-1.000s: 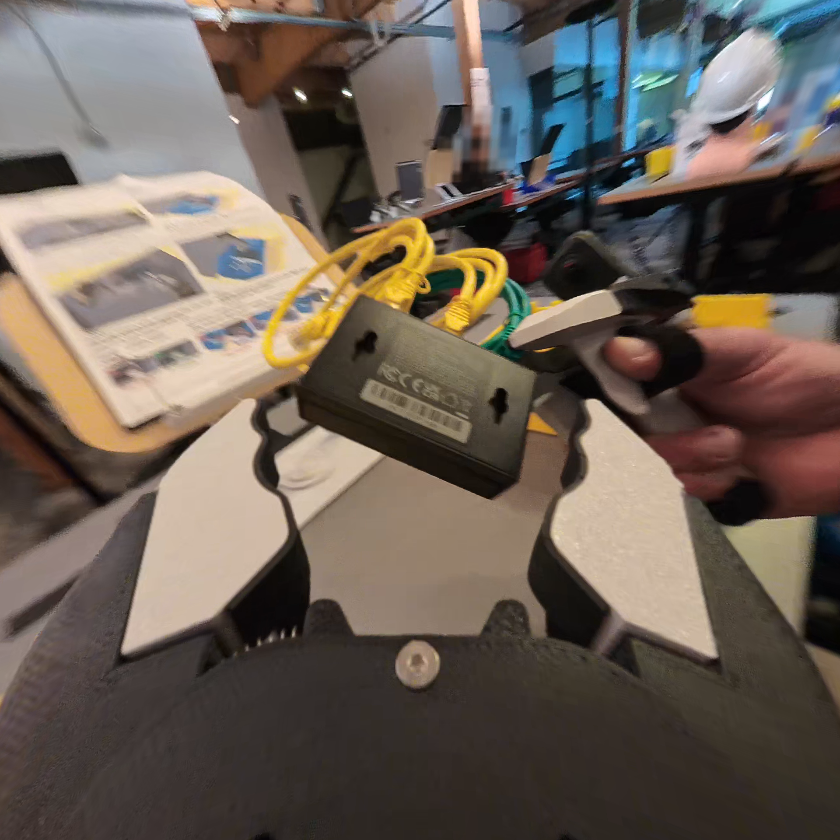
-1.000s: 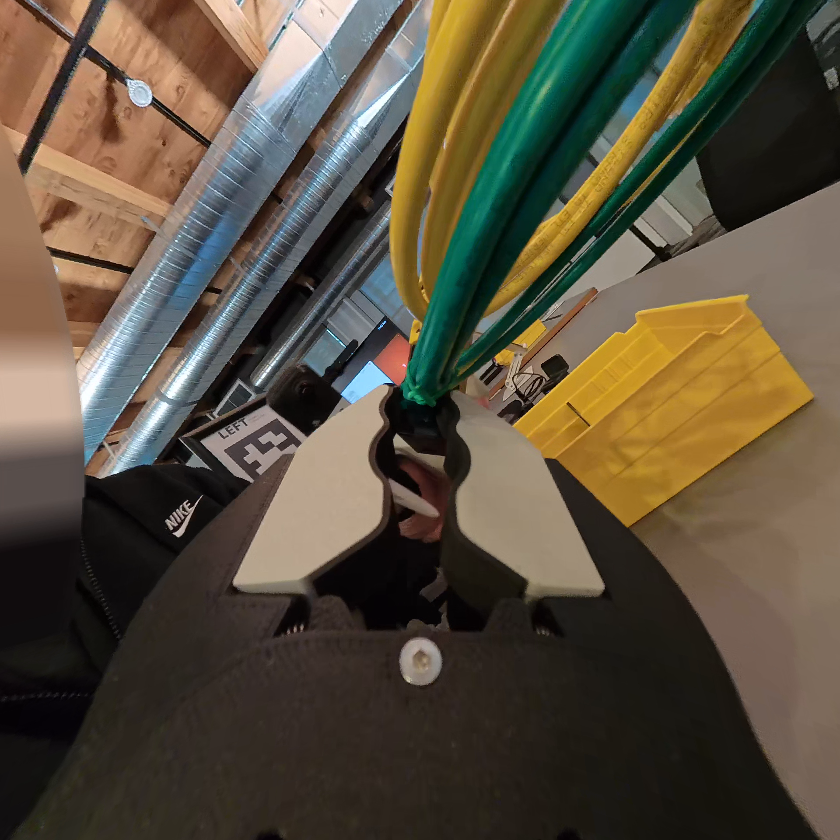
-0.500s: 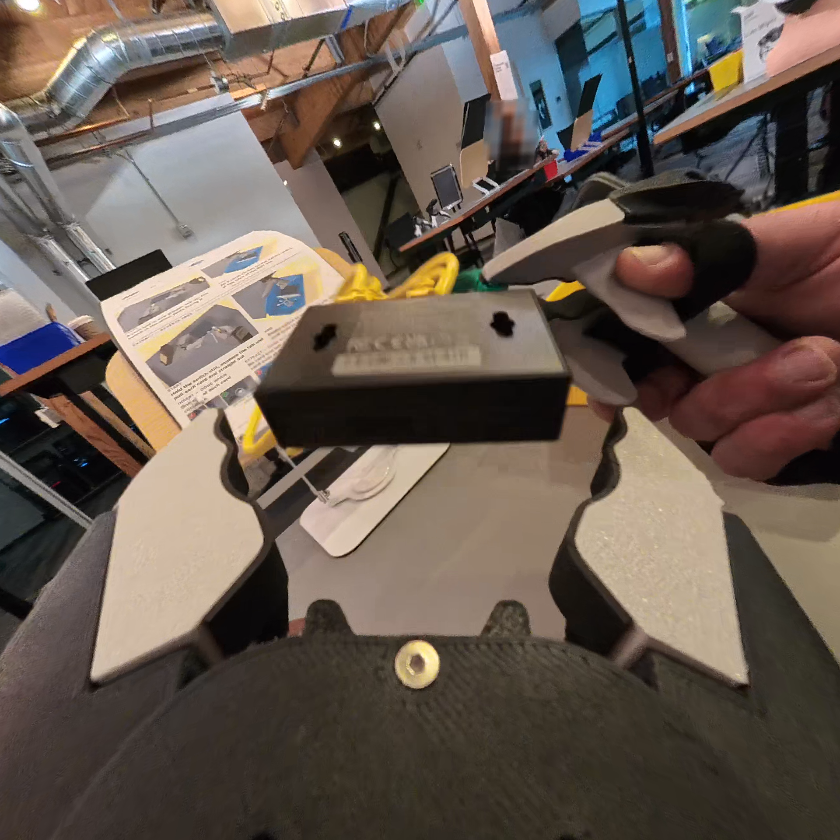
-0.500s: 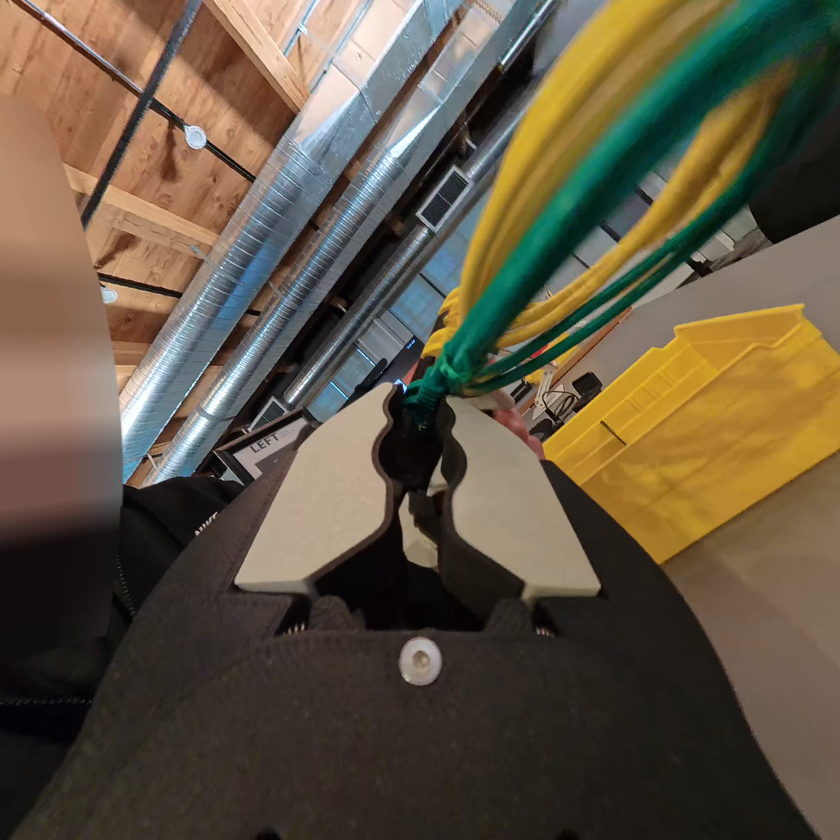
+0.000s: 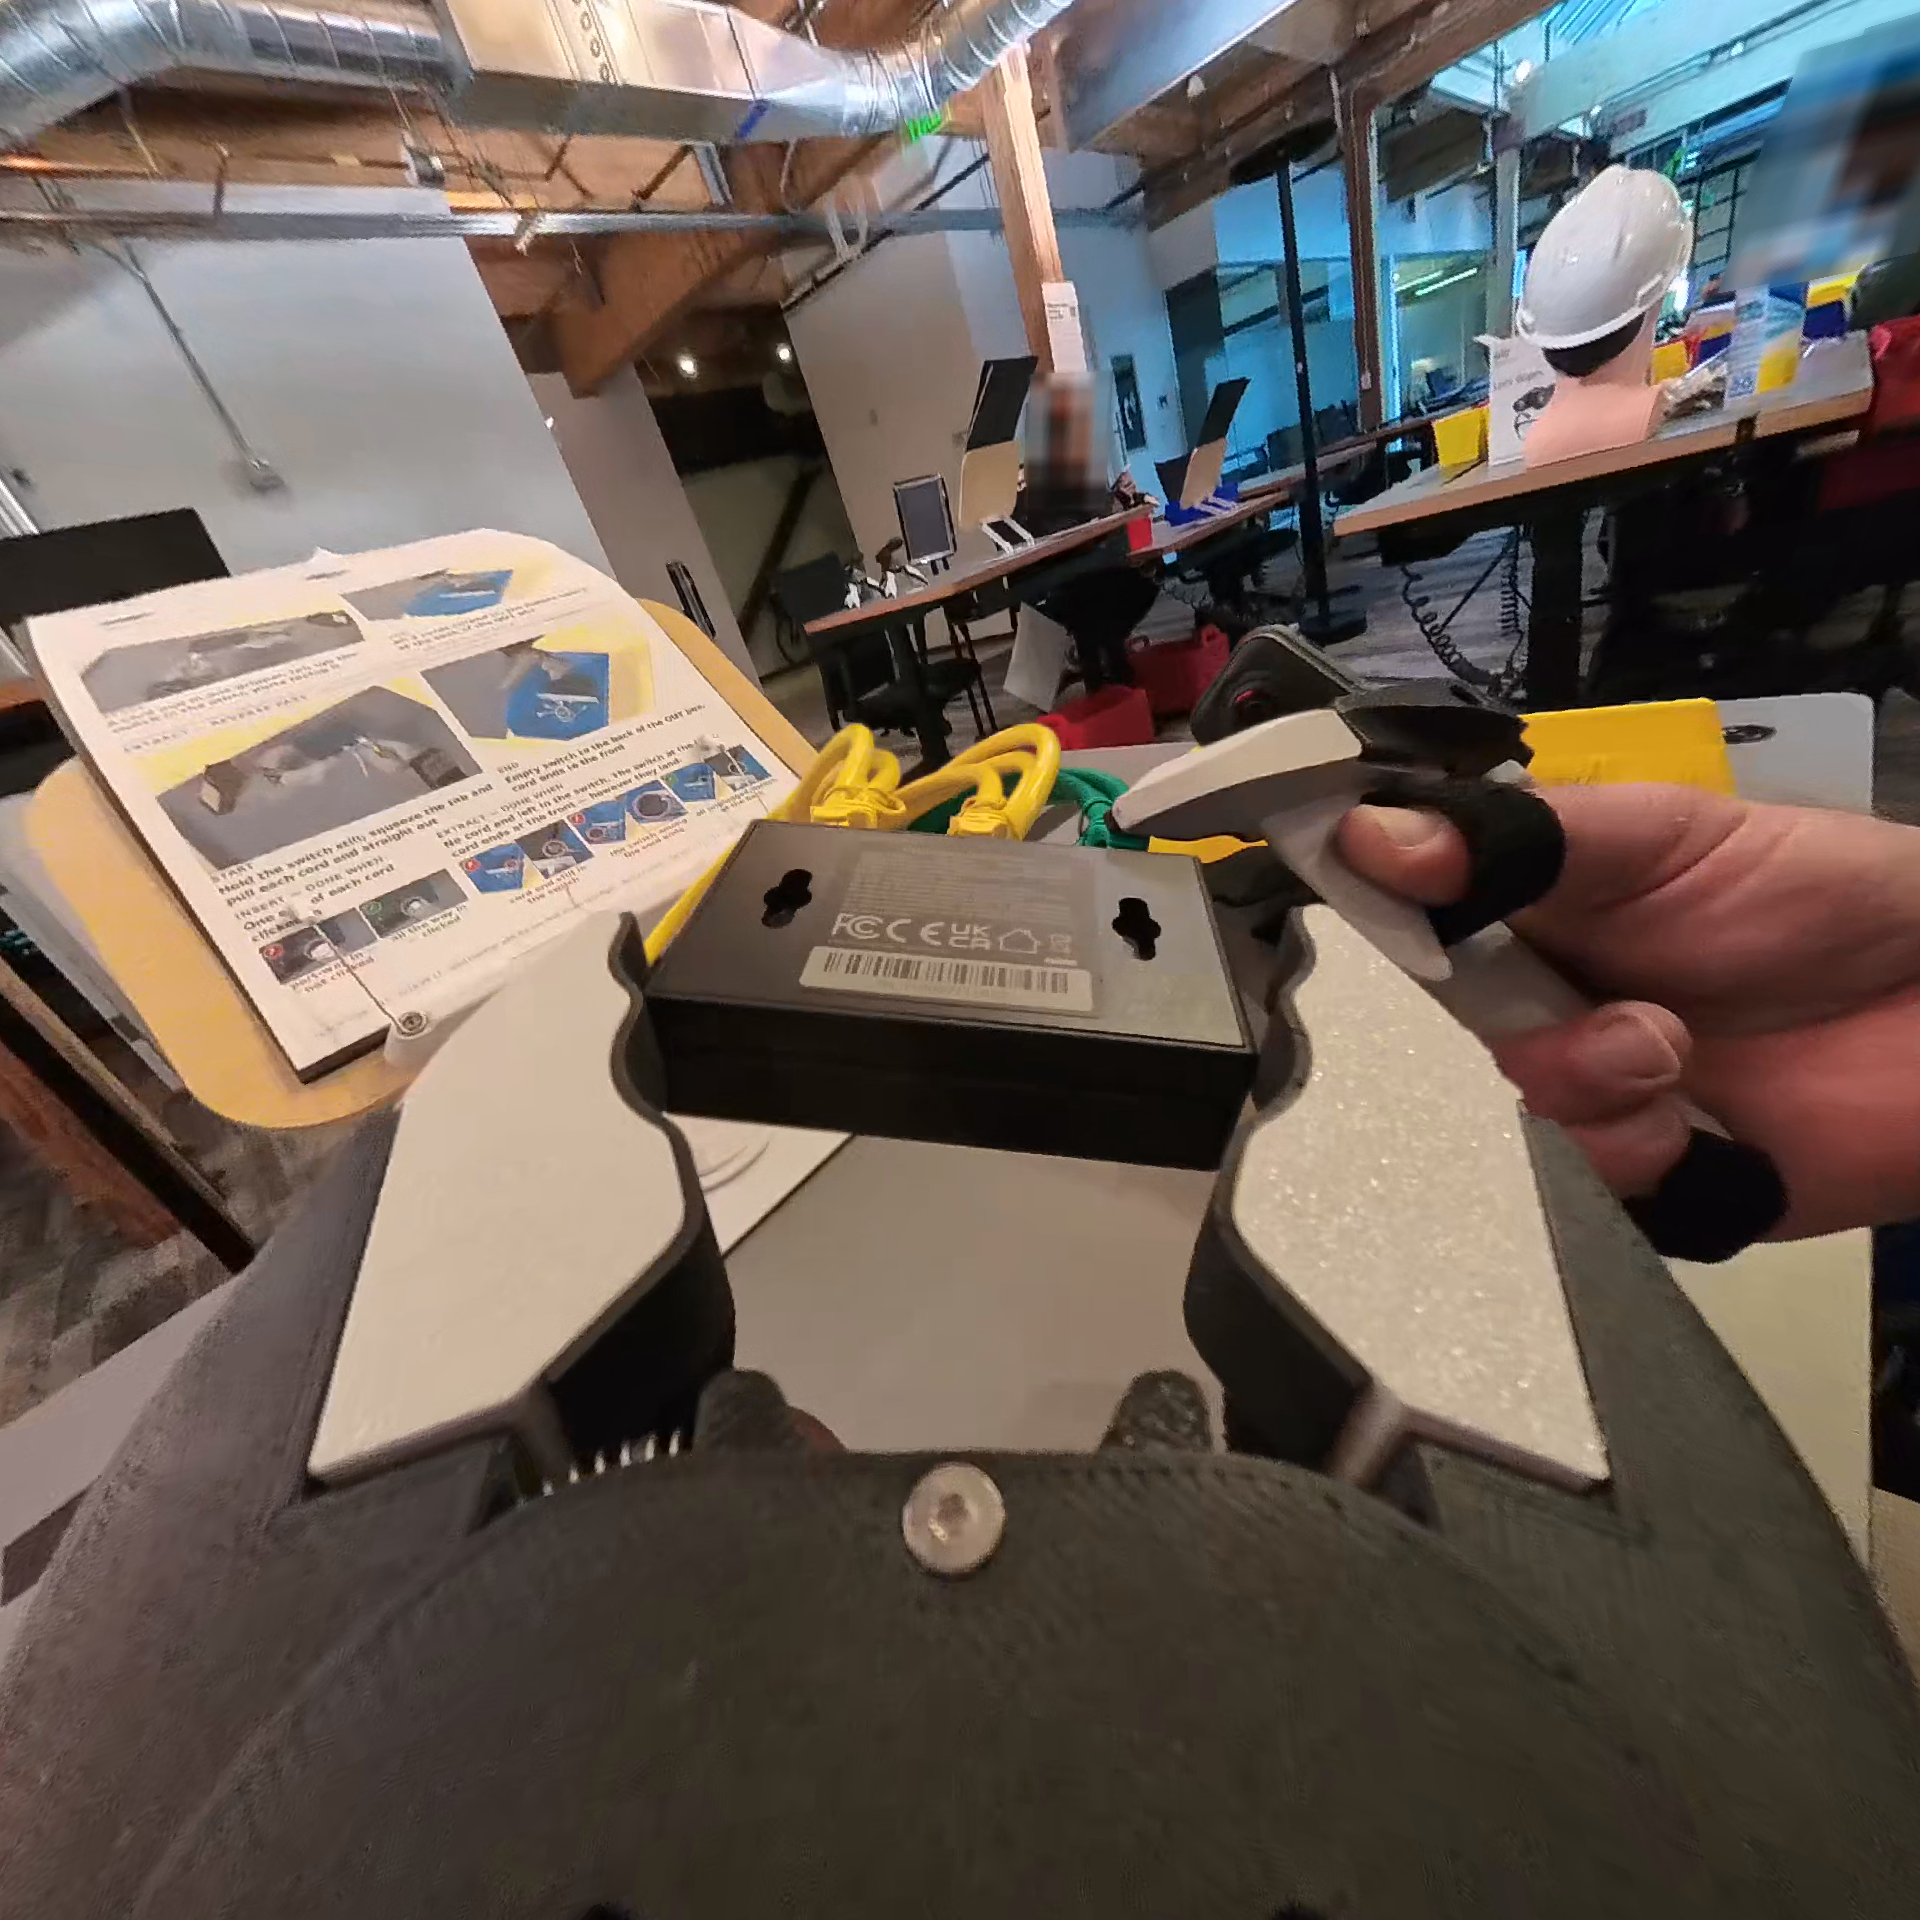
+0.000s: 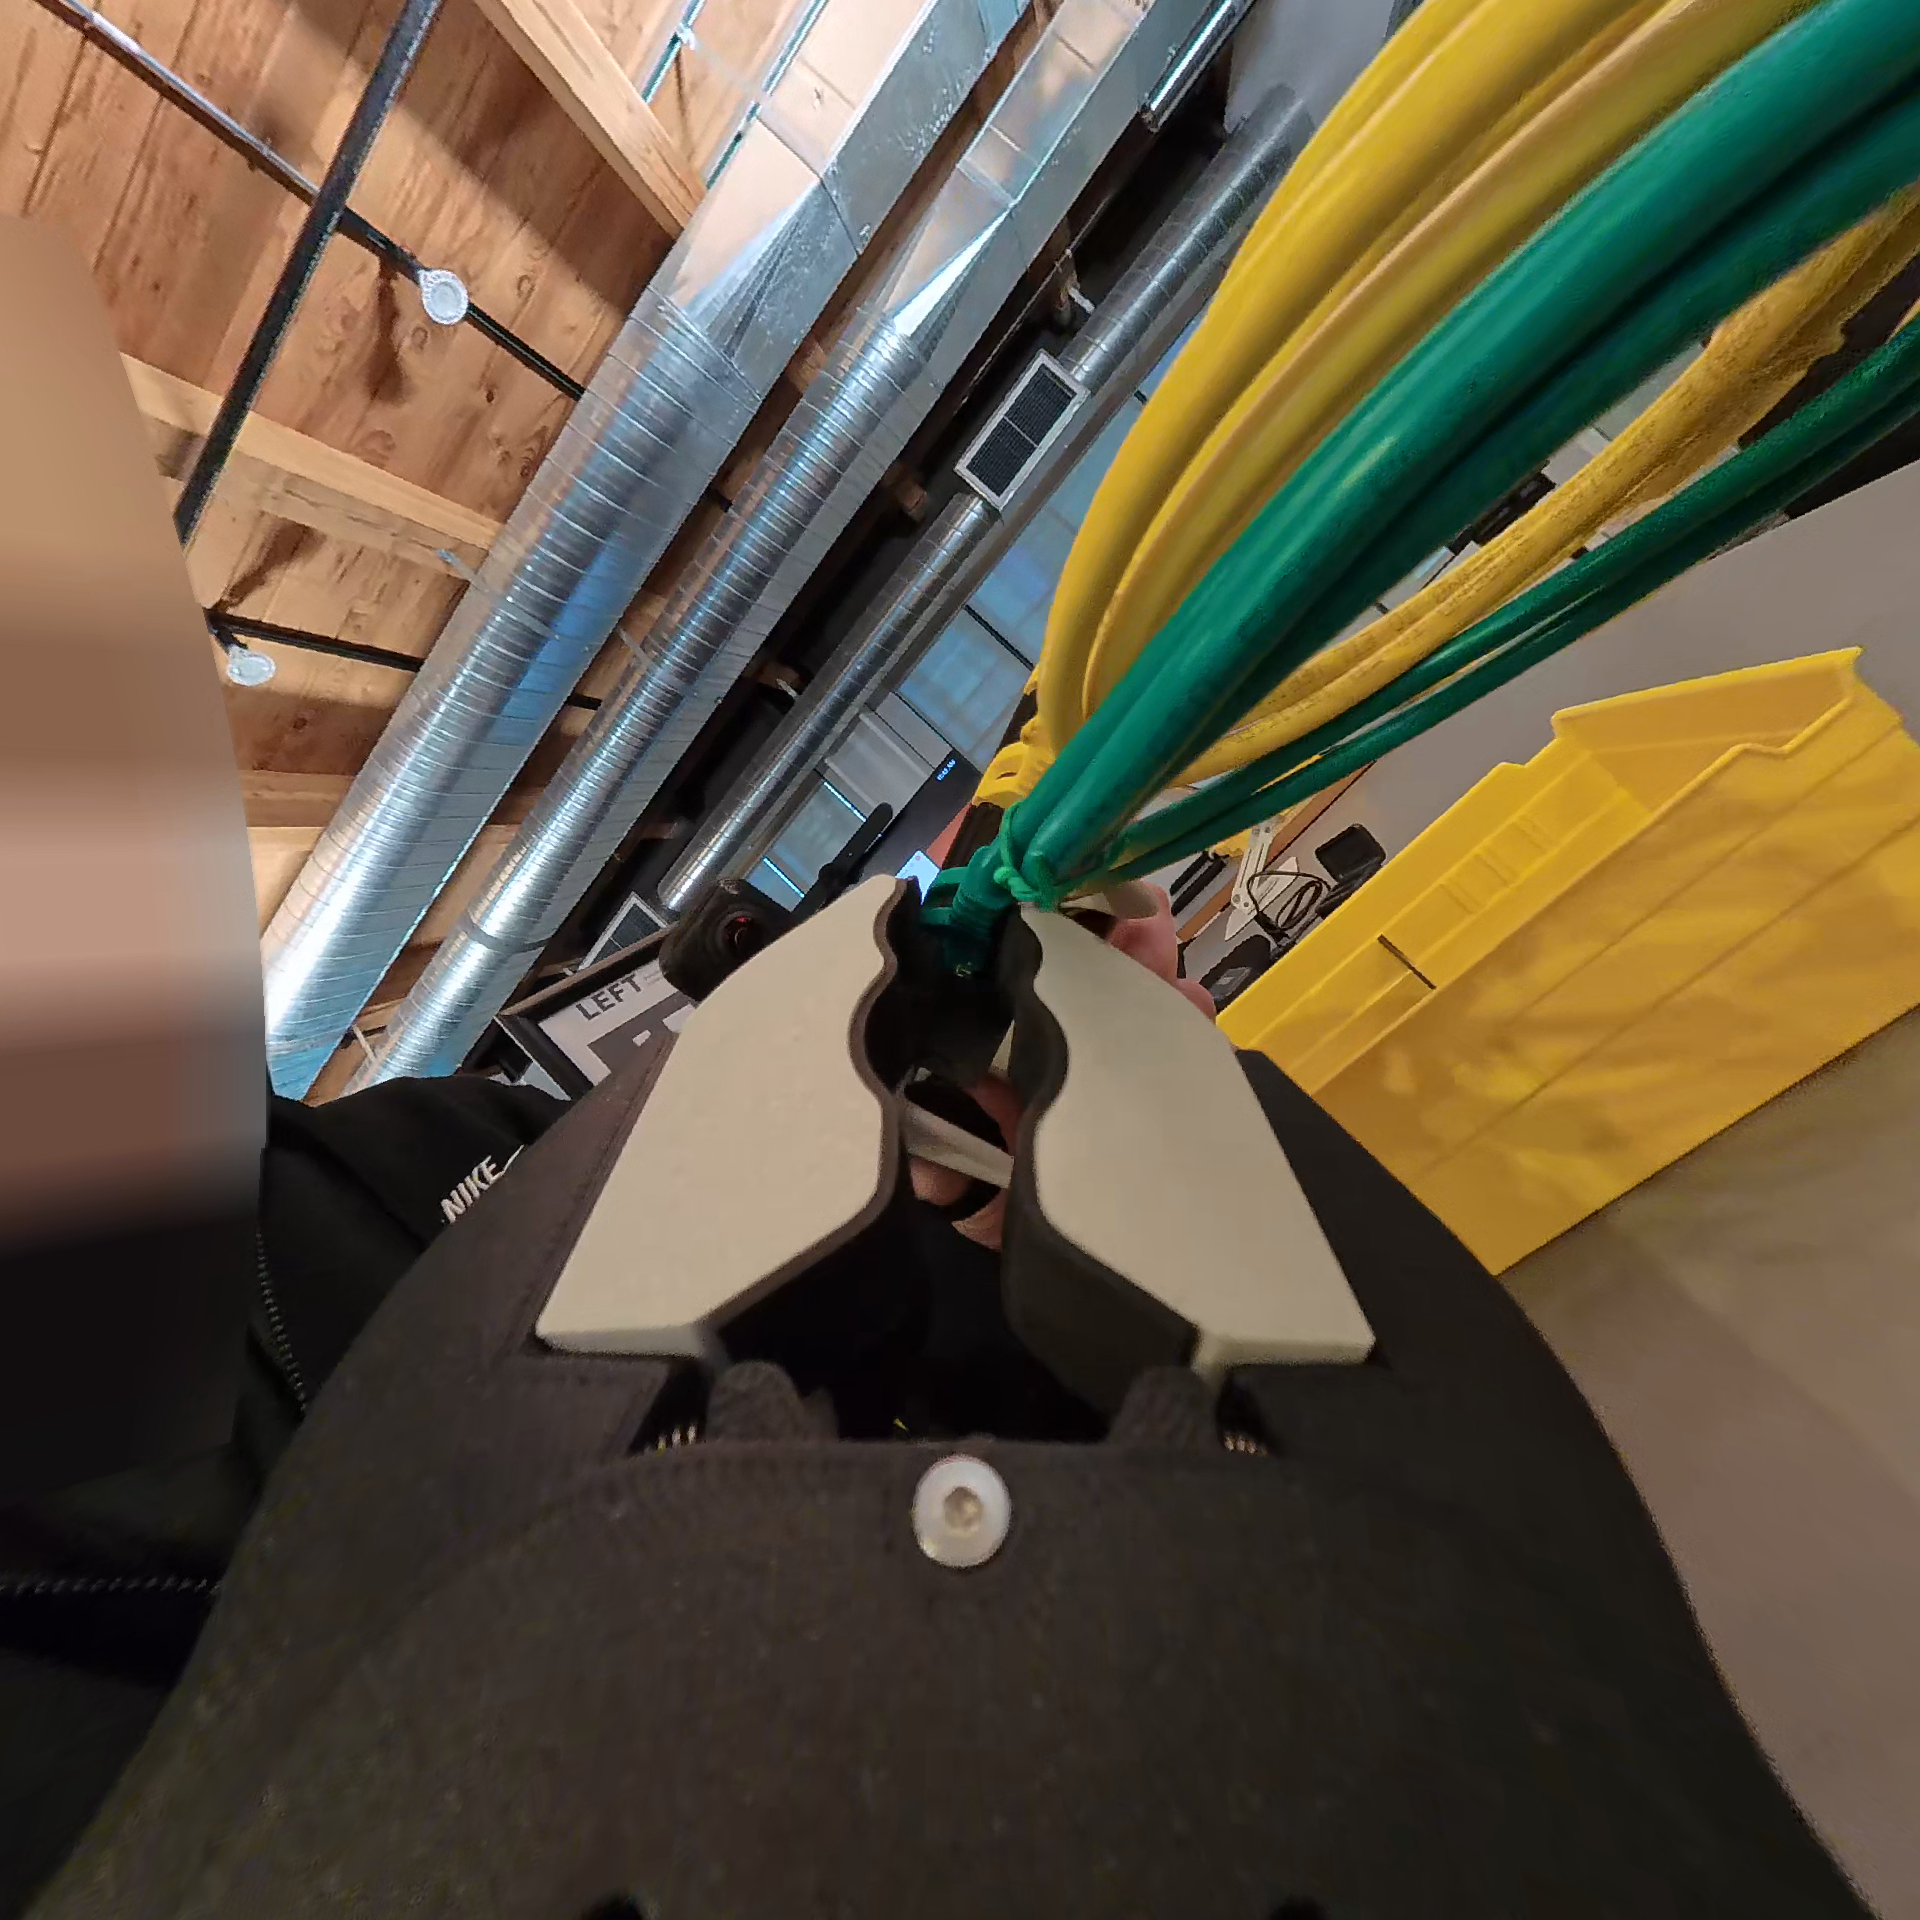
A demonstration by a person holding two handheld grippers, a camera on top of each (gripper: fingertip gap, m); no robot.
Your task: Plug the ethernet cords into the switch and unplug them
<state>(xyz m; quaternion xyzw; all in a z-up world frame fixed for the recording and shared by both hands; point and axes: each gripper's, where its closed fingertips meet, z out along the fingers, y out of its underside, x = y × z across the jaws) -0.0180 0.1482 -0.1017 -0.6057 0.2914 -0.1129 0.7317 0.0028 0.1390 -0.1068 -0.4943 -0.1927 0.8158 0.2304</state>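
The black switch (image 5: 951,1039) hangs upside down above the grey table, its label side up. My left gripper (image 5: 961,935) has one finger against each short end of it and is shut on it. Yellow cords (image 5: 987,769) and green cords (image 5: 1081,805) are plugged into its far side. My right gripper (image 5: 1132,816), held in a person's hand (image 5: 1714,987), is at the switch's far right corner. In the right wrist view it (image 6: 956,935) is shut on the plug end of a green cord (image 6: 1351,582). Yellow cords (image 6: 1247,343) loop upward beside it.
An instruction sheet (image 5: 416,748) leans on a wooden stand at the left. A yellow bin (image 6: 1610,935) sits on the grey table (image 5: 956,1299) to the right and also shows in the left wrist view (image 5: 1631,743). A white card (image 5: 769,1174) lies under the switch. Desks stand far behind. Both grippers' tips are close together, under 4 cm apart.
The switch, carried by the right gripper's cord, has come in between my left fingers. The left jaws have closed onto its ends. The right gripper stays shut on the green cord.
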